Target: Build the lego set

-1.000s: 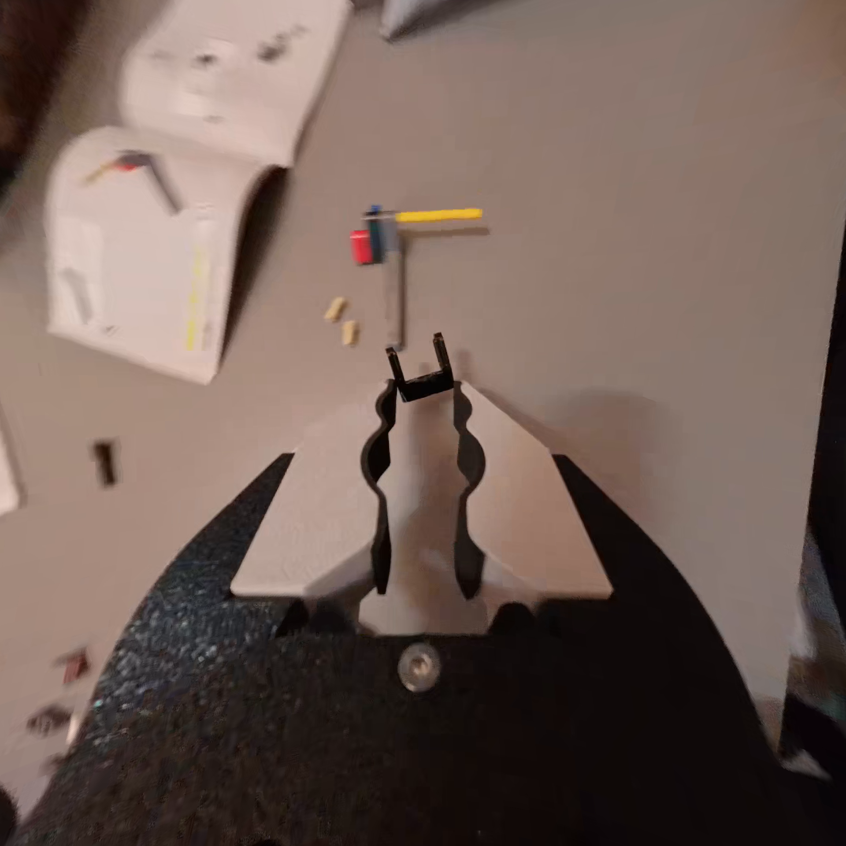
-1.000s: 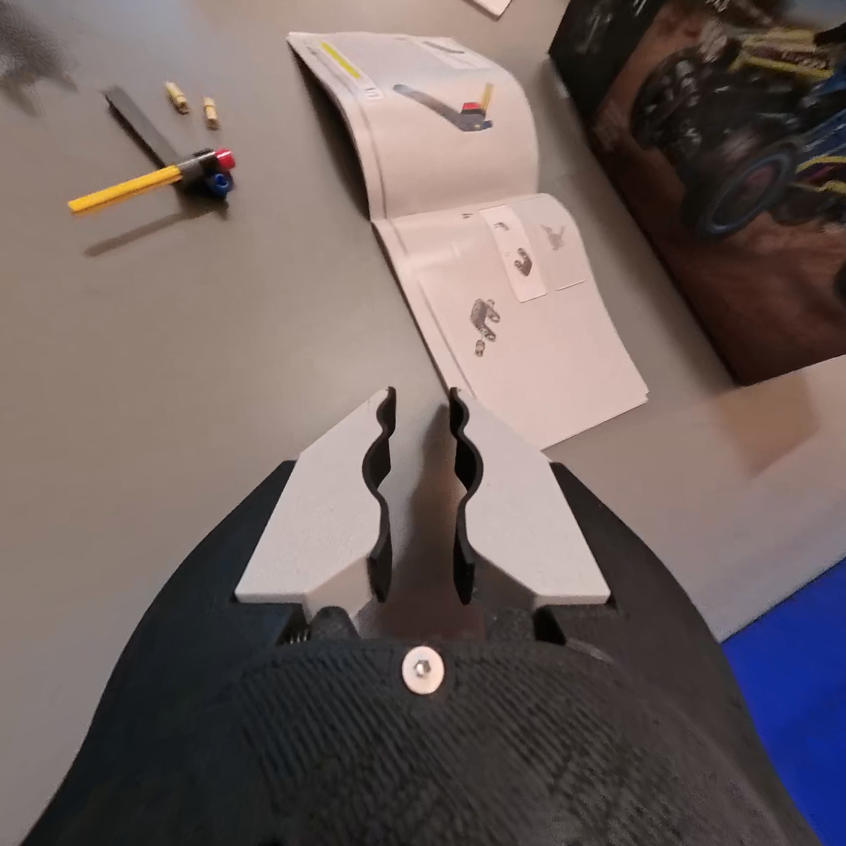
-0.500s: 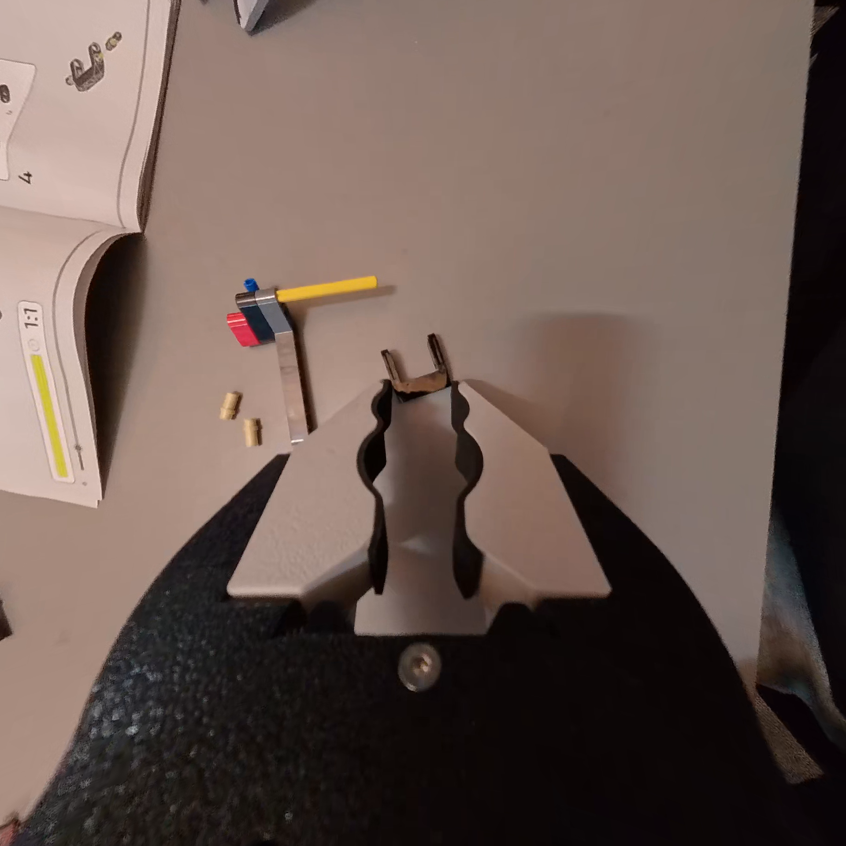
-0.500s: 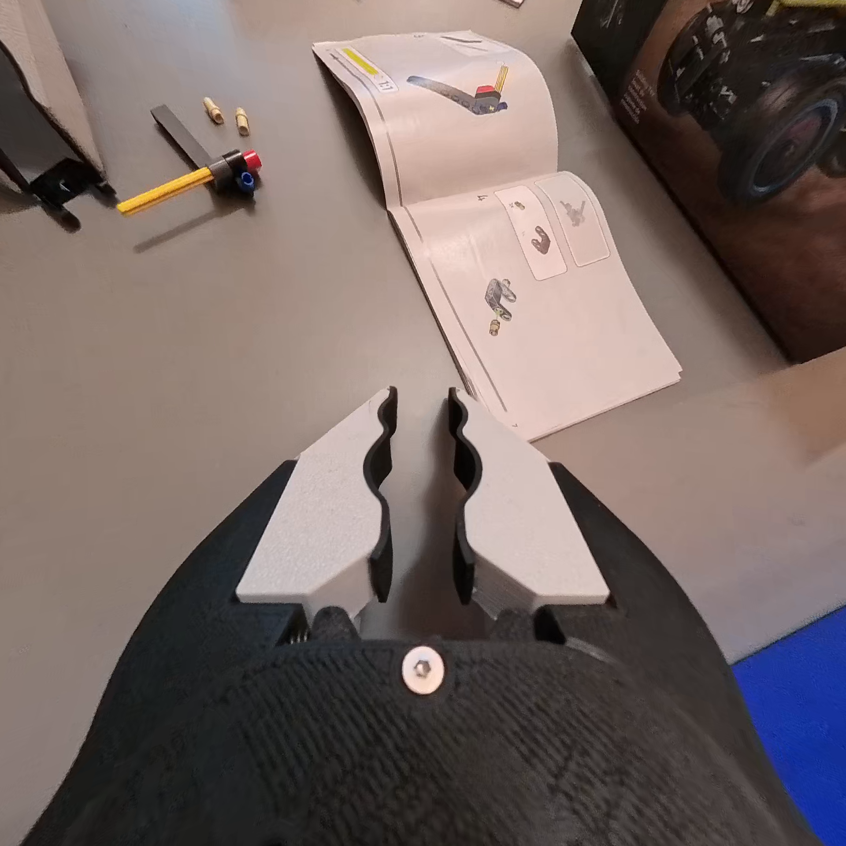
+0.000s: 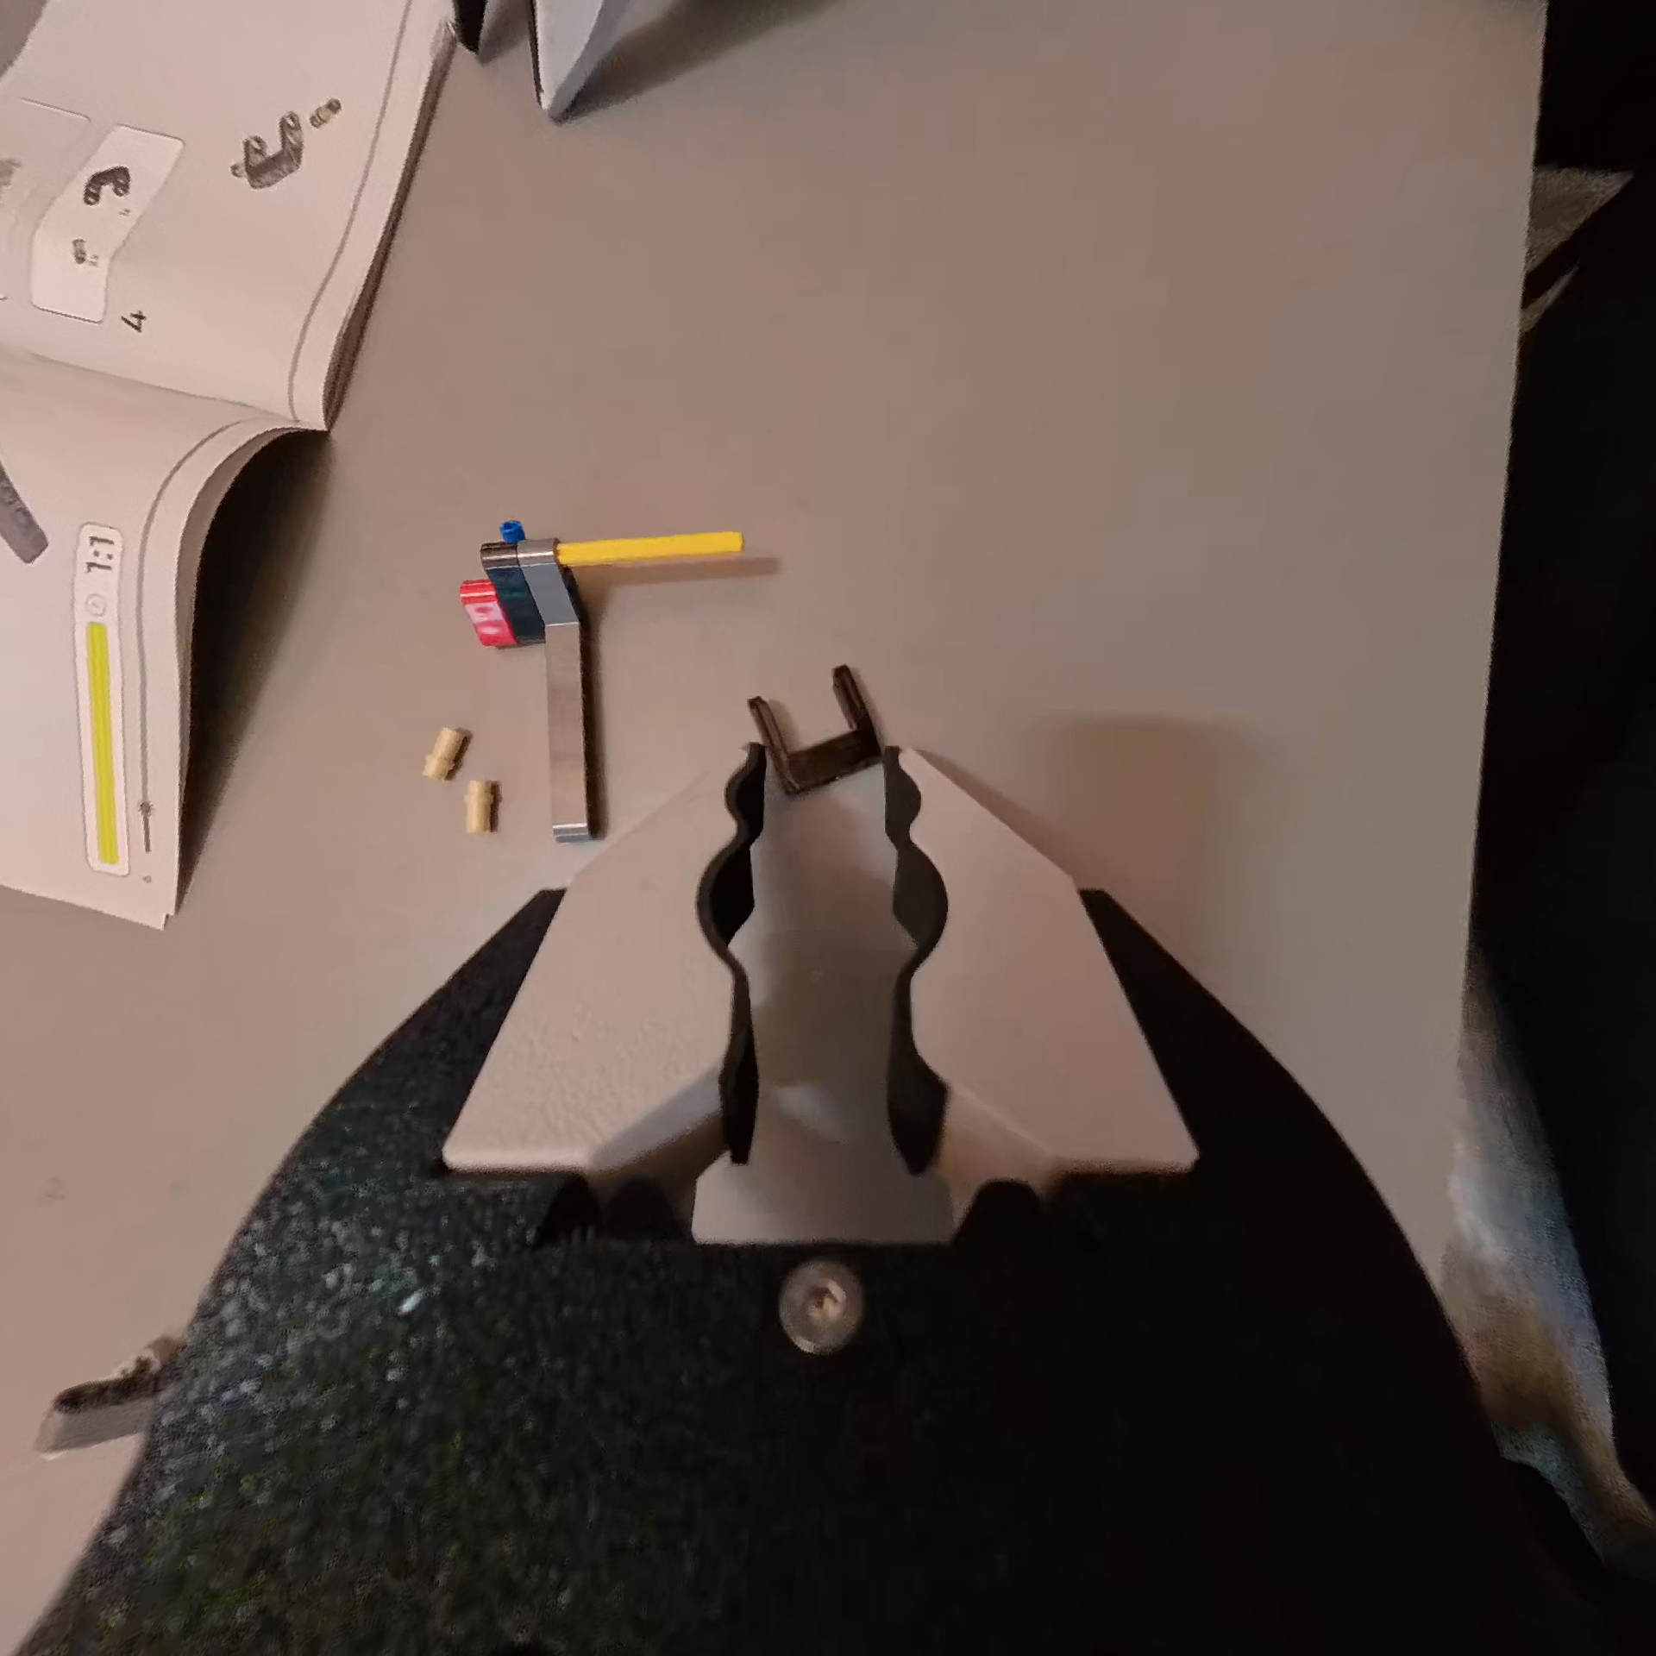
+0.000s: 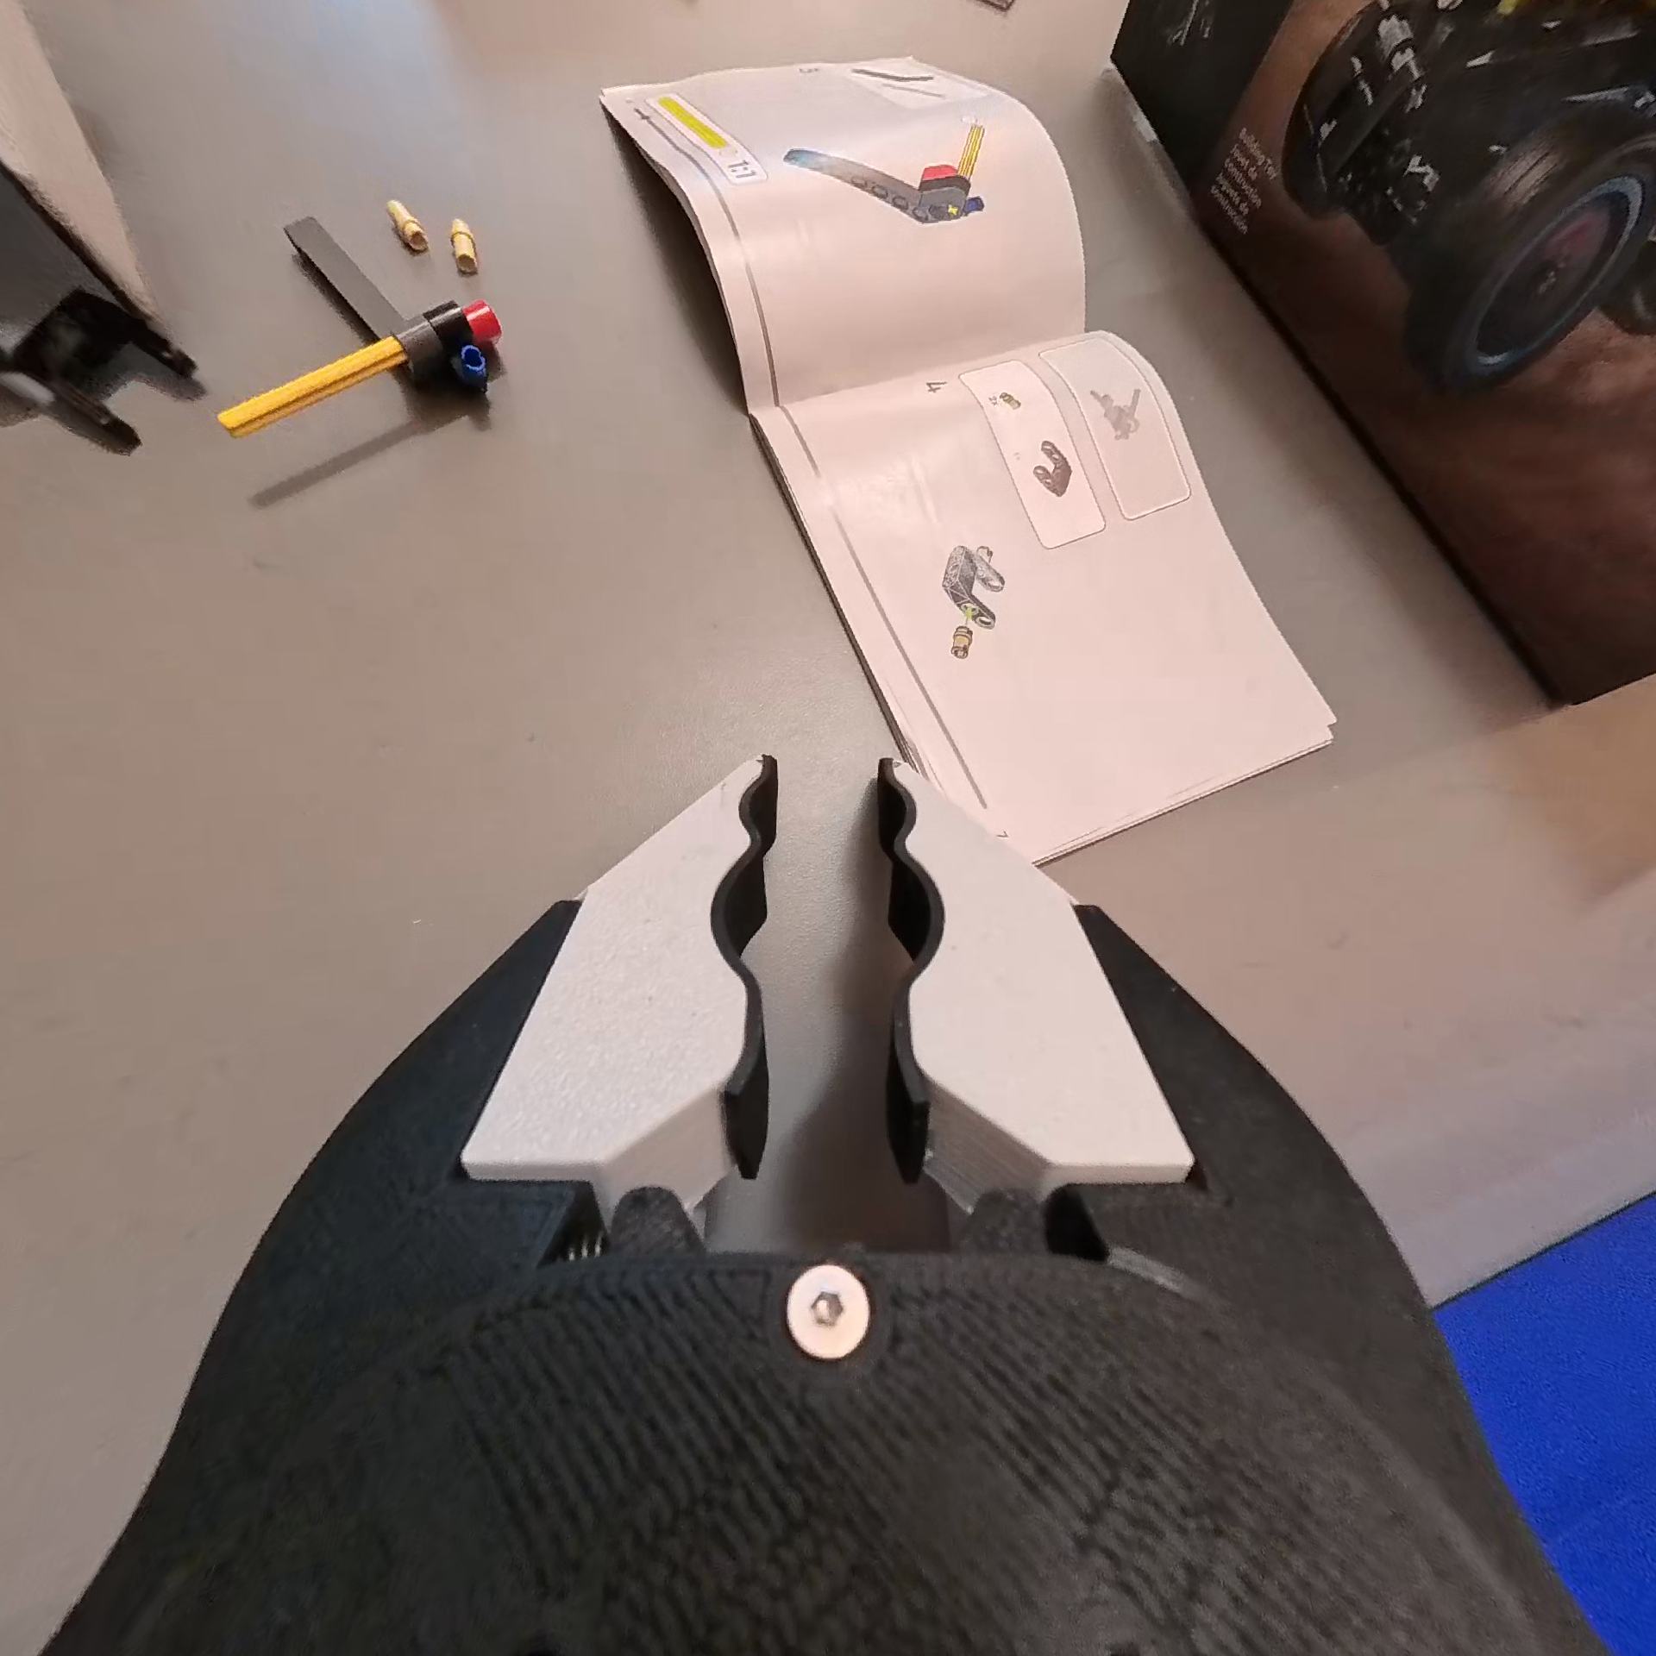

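Closer now, left claw [image 5: 820, 762] grips black bracket [image 5: 811, 739] beside lever assembly [image 5: 560, 627]; right claw [image 6: 826, 775] gapes narrowly, empty.

Set box [image 6: 1434, 314] cropped by frame edge

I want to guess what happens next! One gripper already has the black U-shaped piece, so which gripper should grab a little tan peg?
Probably the right gripper: it is open and holds nothing. The left gripper is shut on the black U-shaped piece, so it is busy, though the tan pegs lie nearer to it.
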Demonstrator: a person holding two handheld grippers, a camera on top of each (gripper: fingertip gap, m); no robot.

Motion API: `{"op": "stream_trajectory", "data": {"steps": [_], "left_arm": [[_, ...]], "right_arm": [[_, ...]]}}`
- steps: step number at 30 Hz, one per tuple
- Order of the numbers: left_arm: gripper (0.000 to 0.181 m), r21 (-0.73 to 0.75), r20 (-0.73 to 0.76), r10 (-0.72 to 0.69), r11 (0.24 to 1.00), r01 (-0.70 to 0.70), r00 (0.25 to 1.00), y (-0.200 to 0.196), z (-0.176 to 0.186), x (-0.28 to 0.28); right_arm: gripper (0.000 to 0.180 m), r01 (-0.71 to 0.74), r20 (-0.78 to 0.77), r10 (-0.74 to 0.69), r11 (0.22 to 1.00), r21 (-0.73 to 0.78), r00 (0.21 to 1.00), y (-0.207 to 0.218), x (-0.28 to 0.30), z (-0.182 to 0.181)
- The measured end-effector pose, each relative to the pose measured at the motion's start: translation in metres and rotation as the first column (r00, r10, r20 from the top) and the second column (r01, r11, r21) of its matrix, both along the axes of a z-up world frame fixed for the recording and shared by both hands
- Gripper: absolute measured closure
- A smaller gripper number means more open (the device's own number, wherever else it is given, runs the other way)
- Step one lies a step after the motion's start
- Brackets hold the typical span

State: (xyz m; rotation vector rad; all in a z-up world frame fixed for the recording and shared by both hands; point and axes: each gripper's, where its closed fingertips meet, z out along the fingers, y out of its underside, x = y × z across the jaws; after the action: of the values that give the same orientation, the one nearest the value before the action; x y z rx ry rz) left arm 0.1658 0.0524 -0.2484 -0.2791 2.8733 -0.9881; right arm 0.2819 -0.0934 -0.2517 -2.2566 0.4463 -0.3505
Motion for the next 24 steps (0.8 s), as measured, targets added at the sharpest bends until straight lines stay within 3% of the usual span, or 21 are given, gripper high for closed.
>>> {"op": "stream_trajectory", "data": {"steps": [7,13,24], "left_arm": [[0.156,-0.082,0.020,0.069,0.994,-0.067,0.997,0.010,0.012,0.004],[0.163,-0.043,0.089,0.207,0.978,-0.204,0.974,0.044,0.011,0.047],[0.177,0.021,0.014,0.103,0.994,-0.104,0.995,0.025,-0.005,0.078]], "right_arm": [[0.160,-0.001,0.001,0.001,1.000,-0.001,1.000,0.000,0.000,0.000],[0.161,-0.001,0.007,0.001,1.000,-0.004,1.000,0.000,0.000,0.000],[0.162,0.000,0.038,0.000,1.000,-0.016,0.999,0.001,0.001,0.000]]}}
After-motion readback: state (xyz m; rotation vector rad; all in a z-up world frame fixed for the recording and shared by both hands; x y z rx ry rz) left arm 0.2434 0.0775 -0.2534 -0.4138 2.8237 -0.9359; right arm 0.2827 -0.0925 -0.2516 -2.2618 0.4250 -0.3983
